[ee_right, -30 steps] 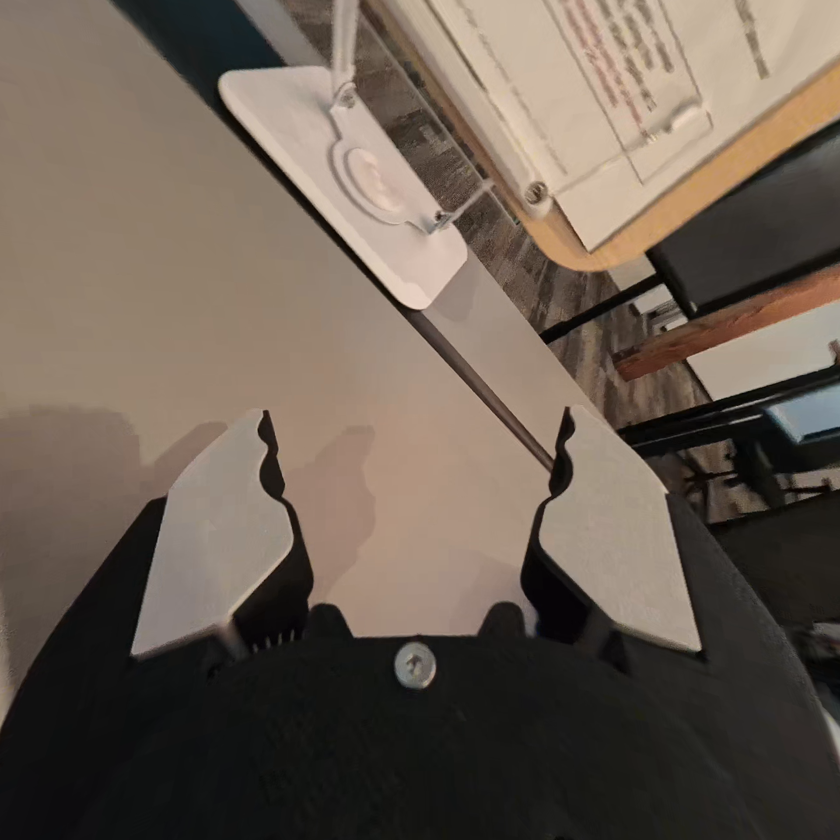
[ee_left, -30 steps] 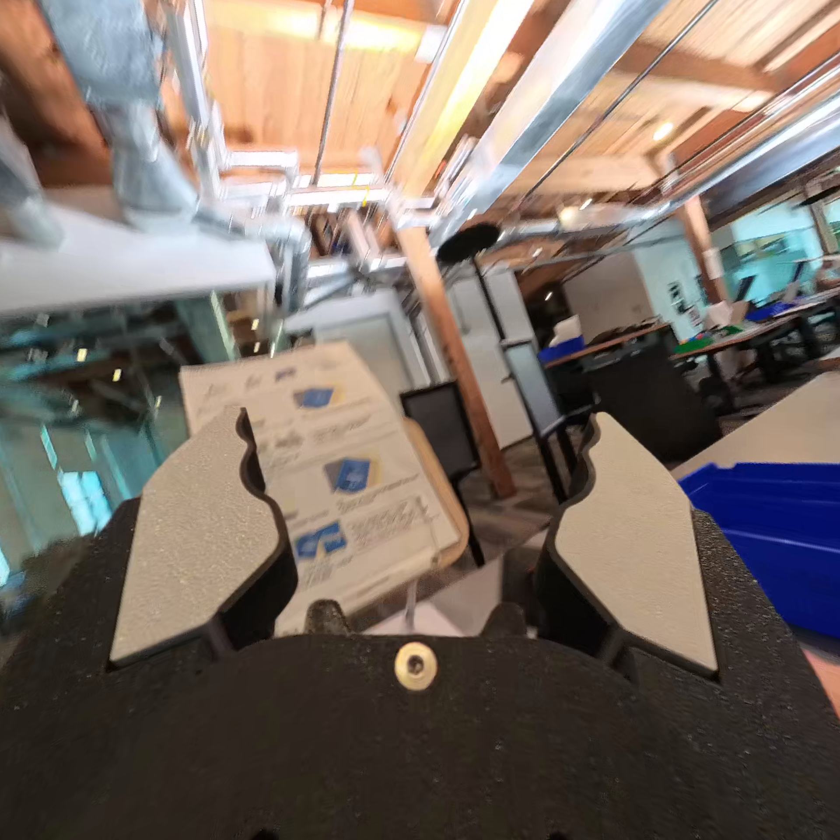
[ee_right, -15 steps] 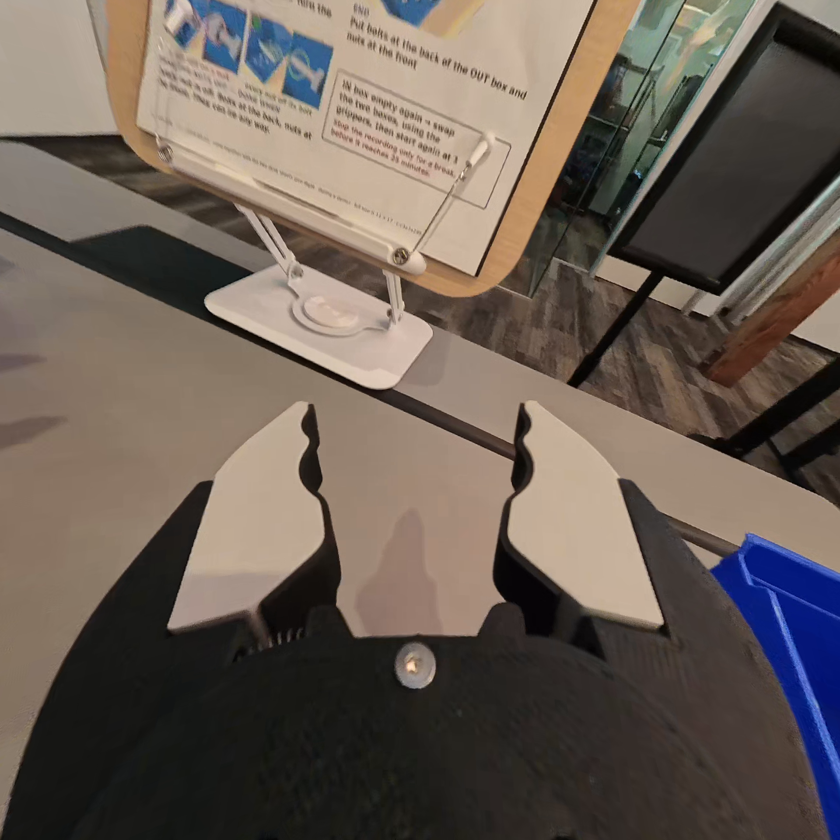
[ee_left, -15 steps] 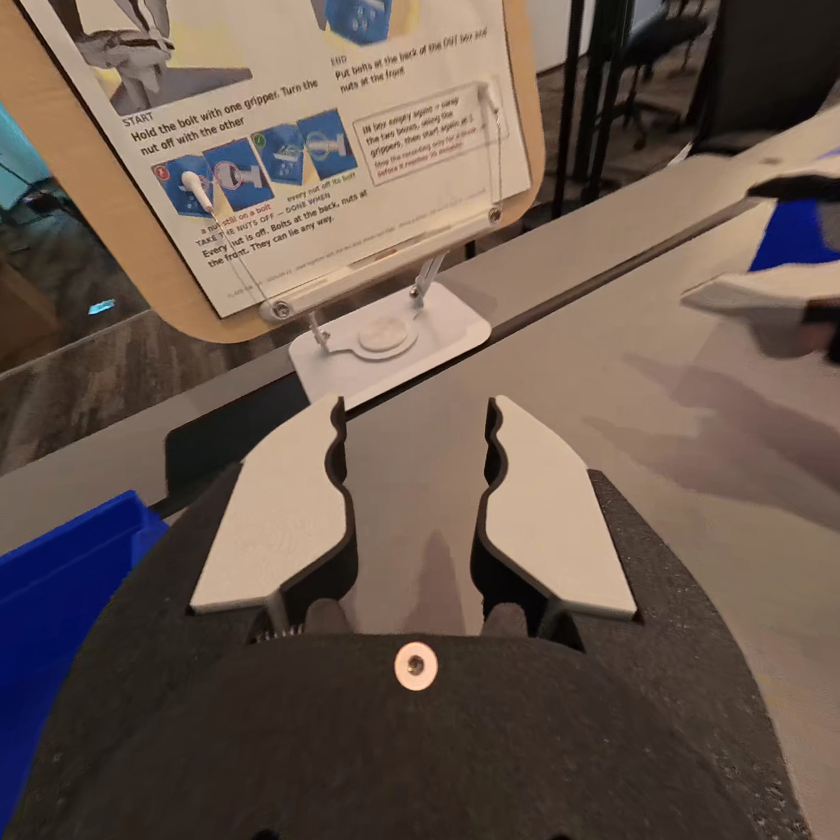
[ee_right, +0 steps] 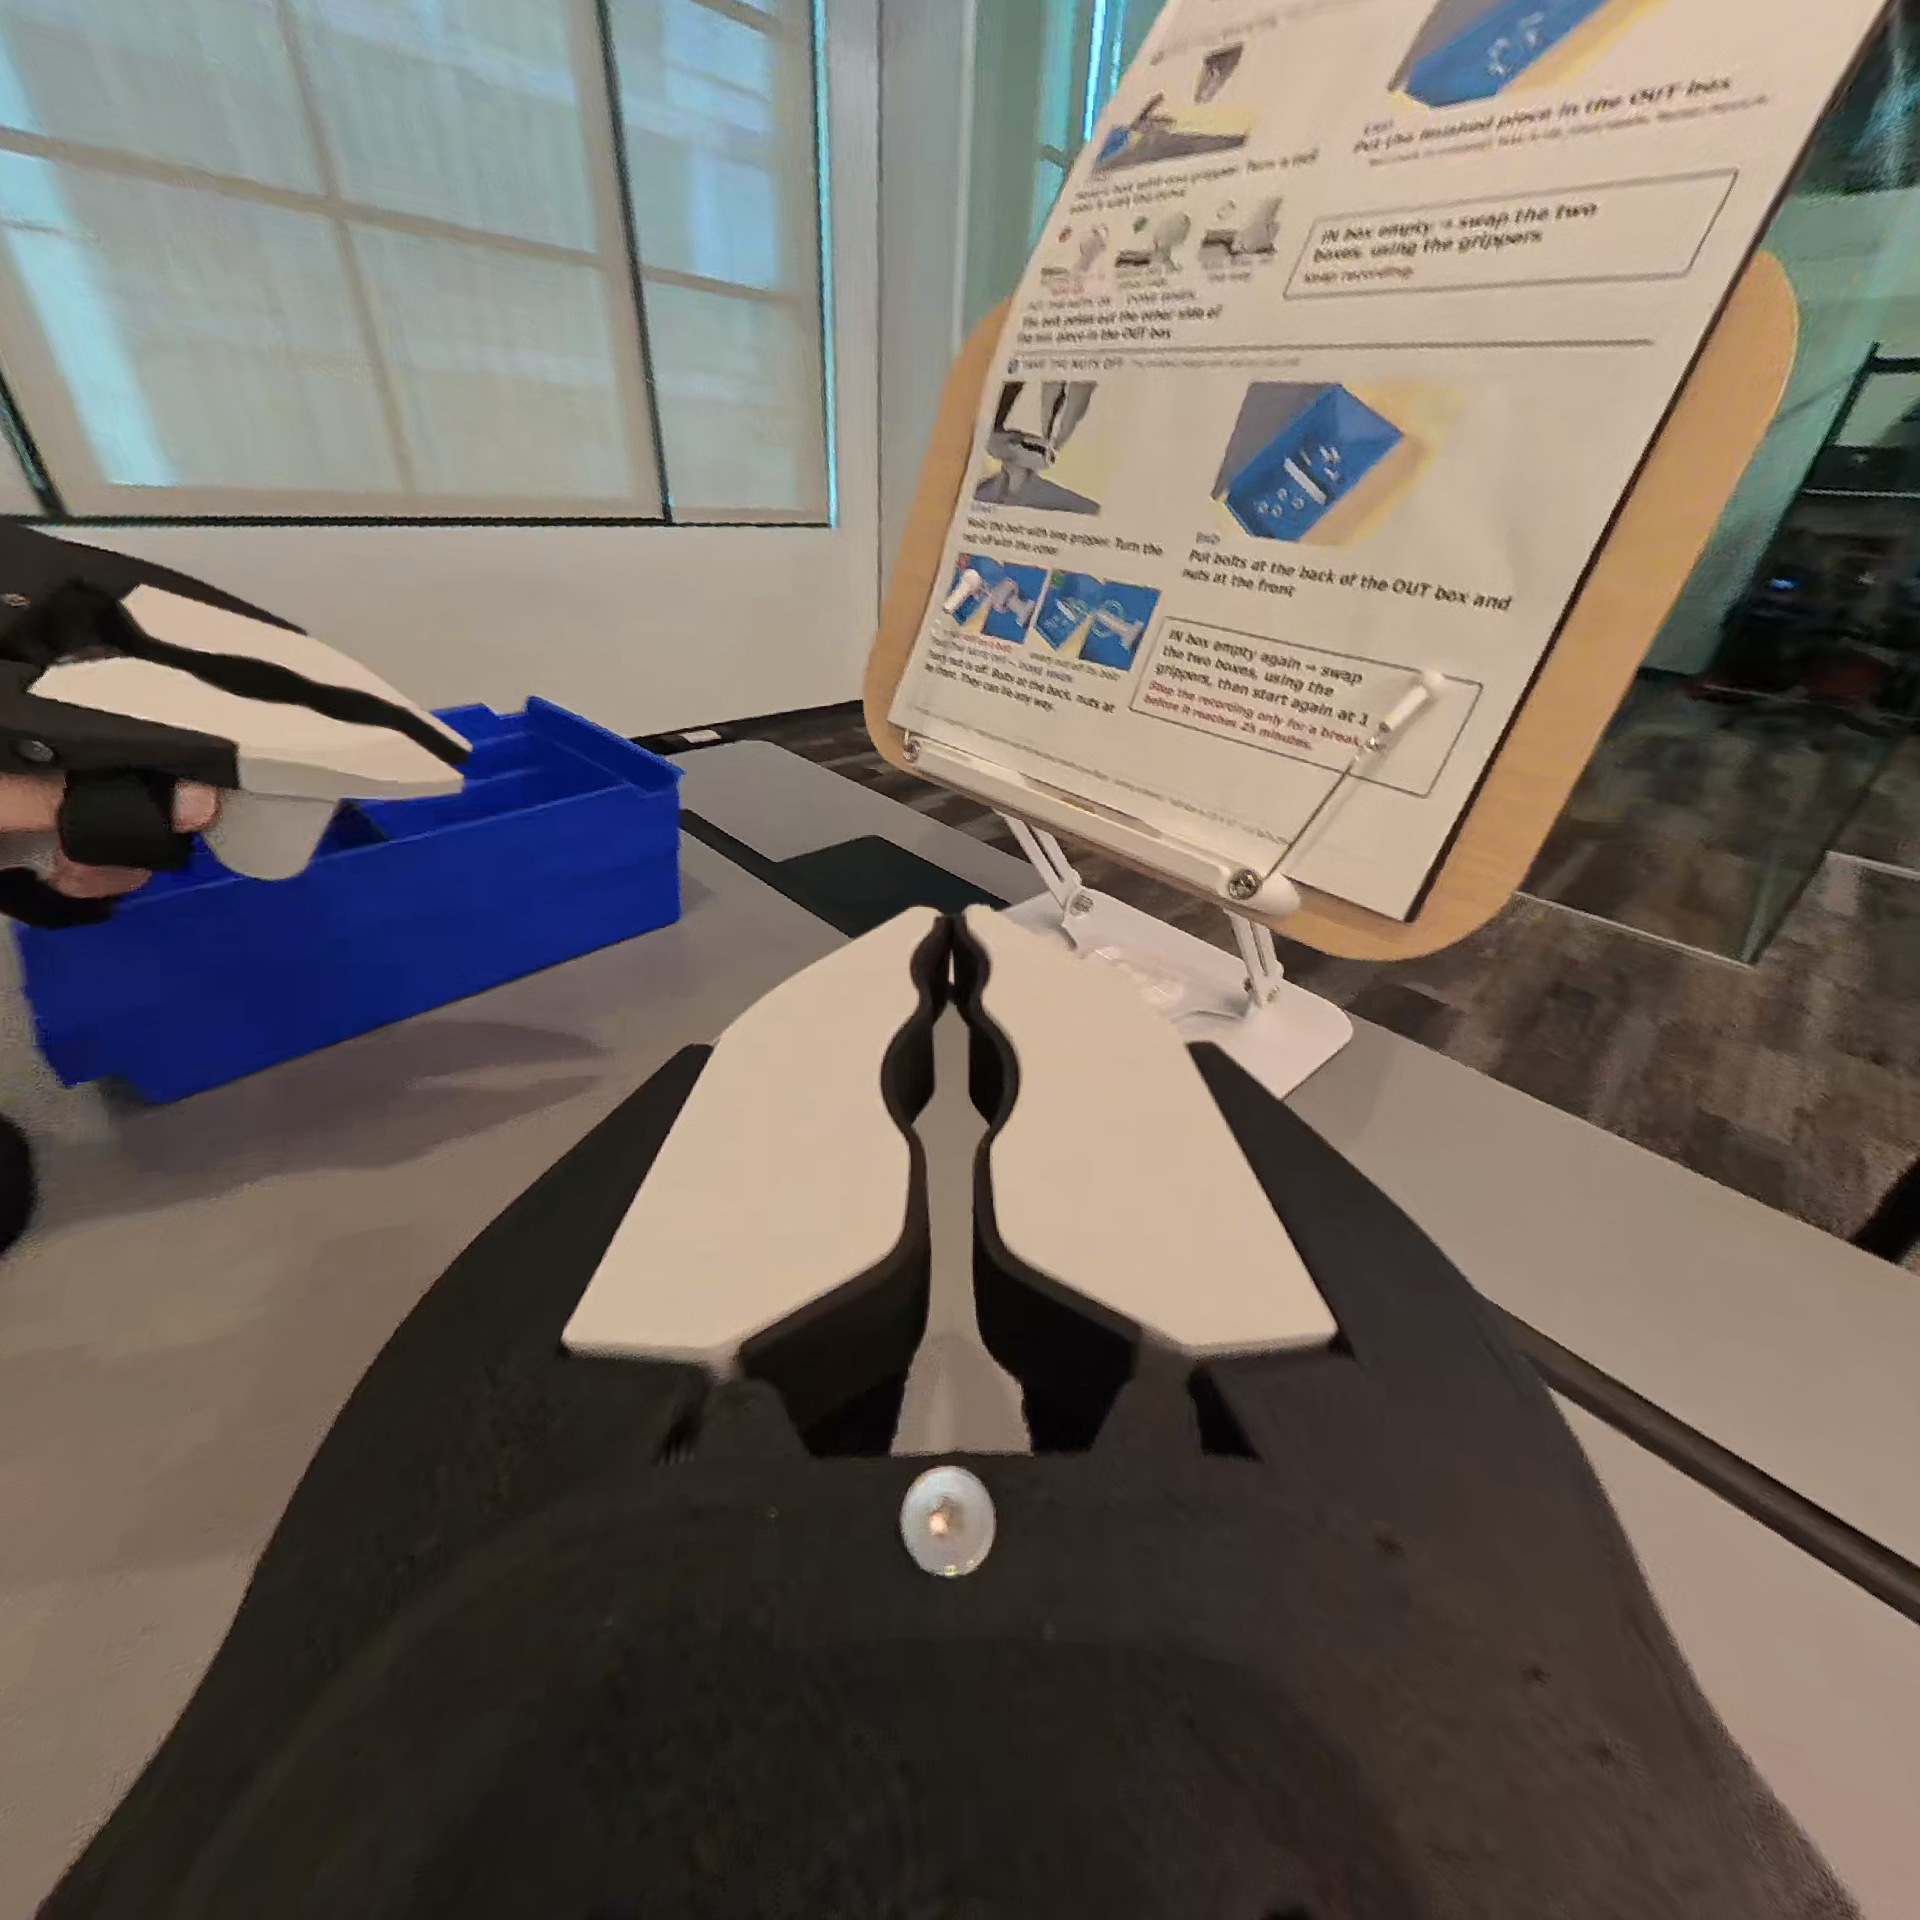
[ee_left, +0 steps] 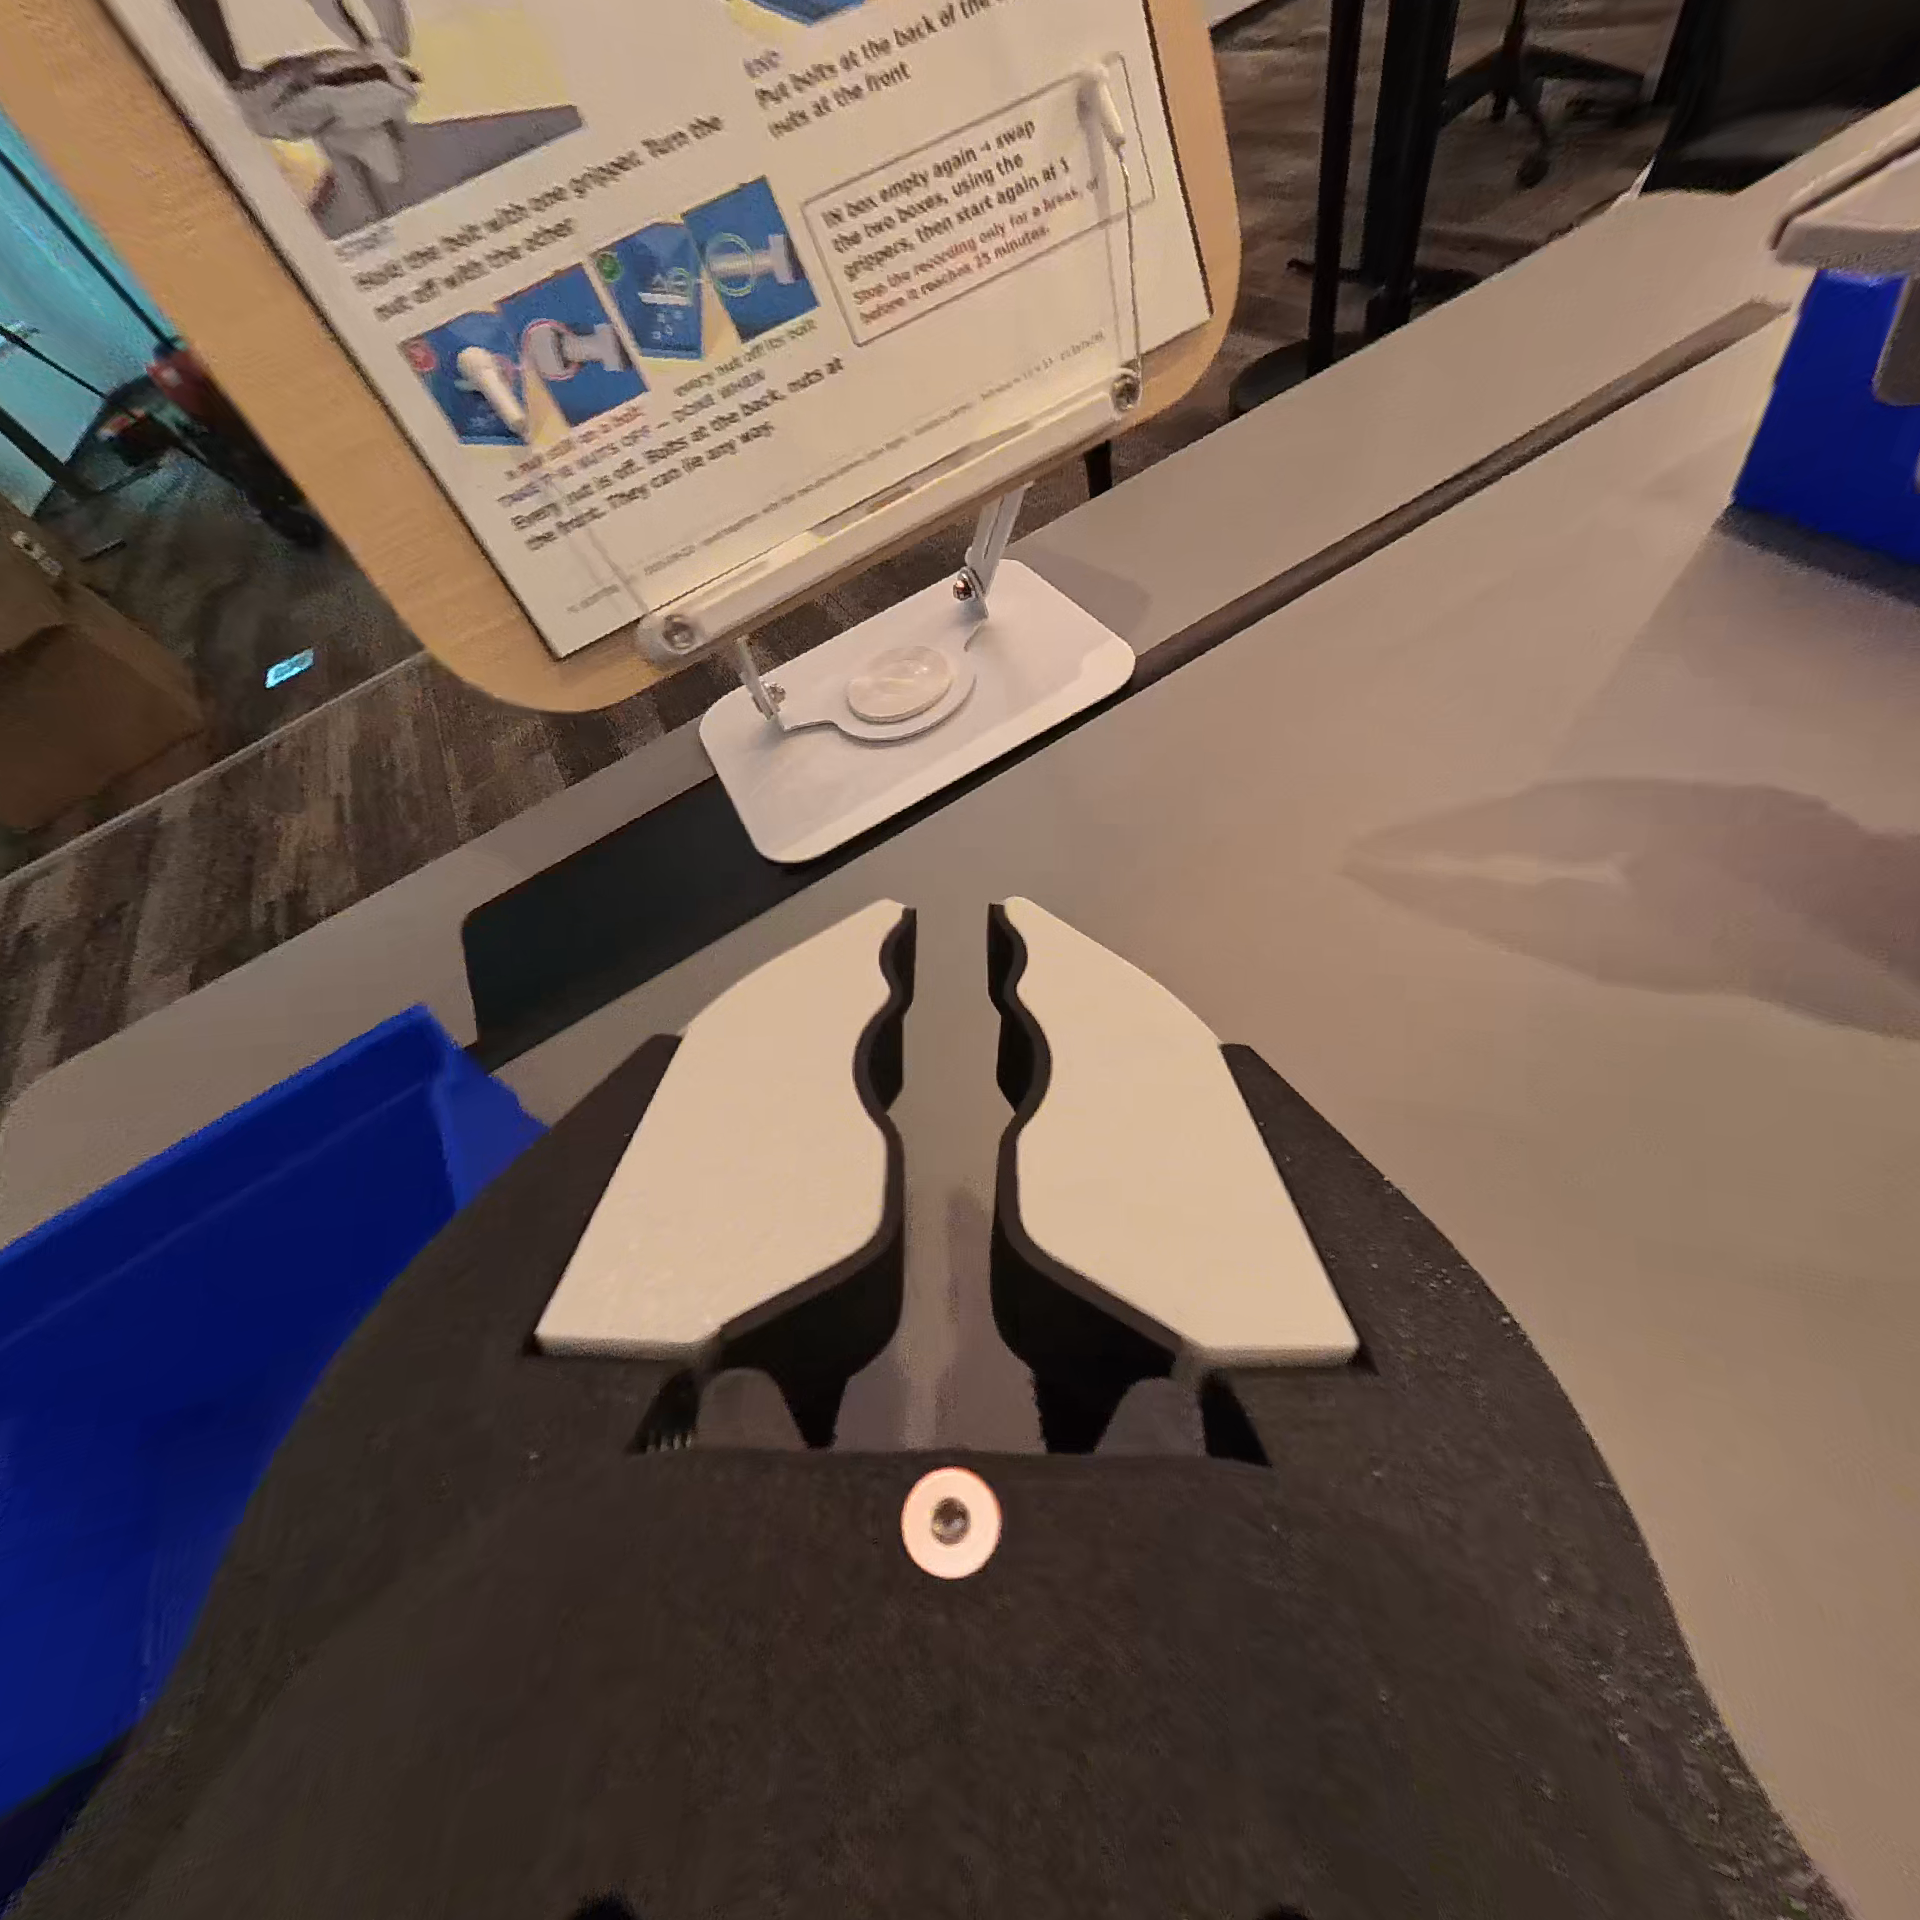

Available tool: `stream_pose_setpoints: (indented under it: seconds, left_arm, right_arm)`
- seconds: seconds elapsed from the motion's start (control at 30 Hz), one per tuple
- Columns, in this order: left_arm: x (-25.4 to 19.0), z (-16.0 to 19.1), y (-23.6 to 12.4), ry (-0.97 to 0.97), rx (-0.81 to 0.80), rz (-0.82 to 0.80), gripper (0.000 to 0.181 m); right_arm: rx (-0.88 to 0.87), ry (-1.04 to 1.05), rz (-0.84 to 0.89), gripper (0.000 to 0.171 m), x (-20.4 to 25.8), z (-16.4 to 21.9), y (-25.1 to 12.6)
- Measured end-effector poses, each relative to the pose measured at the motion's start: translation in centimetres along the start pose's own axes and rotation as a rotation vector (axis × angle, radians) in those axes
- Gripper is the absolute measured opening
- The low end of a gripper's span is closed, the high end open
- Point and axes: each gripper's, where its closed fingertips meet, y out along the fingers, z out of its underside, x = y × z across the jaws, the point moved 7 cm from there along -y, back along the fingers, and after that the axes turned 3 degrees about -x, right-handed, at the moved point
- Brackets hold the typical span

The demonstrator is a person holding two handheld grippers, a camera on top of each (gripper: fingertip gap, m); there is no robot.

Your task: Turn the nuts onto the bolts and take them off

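1. Neither view shows a nut or a bolt. Judging by the task, they would lie in one of the blue bins, but what can be seen of the bin interiors shows none.

2. The left gripper (ee_left: 951, 920) hangs over the grey surface (ee_left: 1403, 1039) with its fingers nearly together, a narrow slit between them and nothing held. The right gripper (ee_right: 951, 930) has its fingertips meeting at the front, also empty.

3. Risk: fingers this close cannot take in a bolt head. Reaching into a bin without spreading them first would likely push parts about rather than pick them up.

4. Risk: the left gripper sits close over the left blue bin (ee_right: 416, 883), with the person's hand (ee_right: 62, 831) behind it. A careless dip could catch the bin's thin rim and drag or tip the light plastic box.

5. Risk: the instruction stand (ee_right: 1351, 520) tilts on slim metal legs over a small white base plate (ee_left: 914, 717), just ahead of both grippers. A forward sweep could knock it.

6. Materials: the fingers carry flat, matt, pale plates with wavy inner edges, set in a rough-grained black body that looks printed. The notches should seat round or hexagonal parts, I judge.

7. The surface is smooth, faintly glossy grey with a dark seam running across it. A second blue bin (ee_left: 1829, 416) stands at the right edge of the left wrist view. The stand's board is light wood with rounded corners, holding a printed sheet under wire clips.
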Motion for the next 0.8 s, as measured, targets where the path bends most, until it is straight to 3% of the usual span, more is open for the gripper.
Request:
stream_pose_setpoints:
  seconds: [0.17, 0.33, 0.43, 0.6, 0.8]
  left_arm:
    - [5.6, 2.5, -7.6, -0.084, 0.047, 0.042, 0.000]
    - [13.3, 8.6, -12.3, -0.010, 0.473, 0.044, 0.003]
    - [15.1, 11.6, -12.6, -0.063, 0.619, 0.107, 0.007]
    - [14.3, 13.6, -10.5, -0.170, 0.666, 0.286, 0.014]
    - [13.8, 16.3, -8.2, -0.098, 0.824, 0.332, 0.025]
  right_arm:
    - [-0.032, 0.048, -0.126, 0.000, -0.3, -1.6, -1.0]
    - [-0.009, 0.056, -0.246, 0.008, 0.4, -2.3, -1.0]
    - [0.008, 0.036, -0.271, 0.013, 0.9, -2.1, -0.7]
    - [0.079, 0.007, -0.308, 0.024, 1.4, -0.8, -0.2]
    - [0.116, -0.007, -0.326, 0.028, 1.7, 0.0, 0.2]
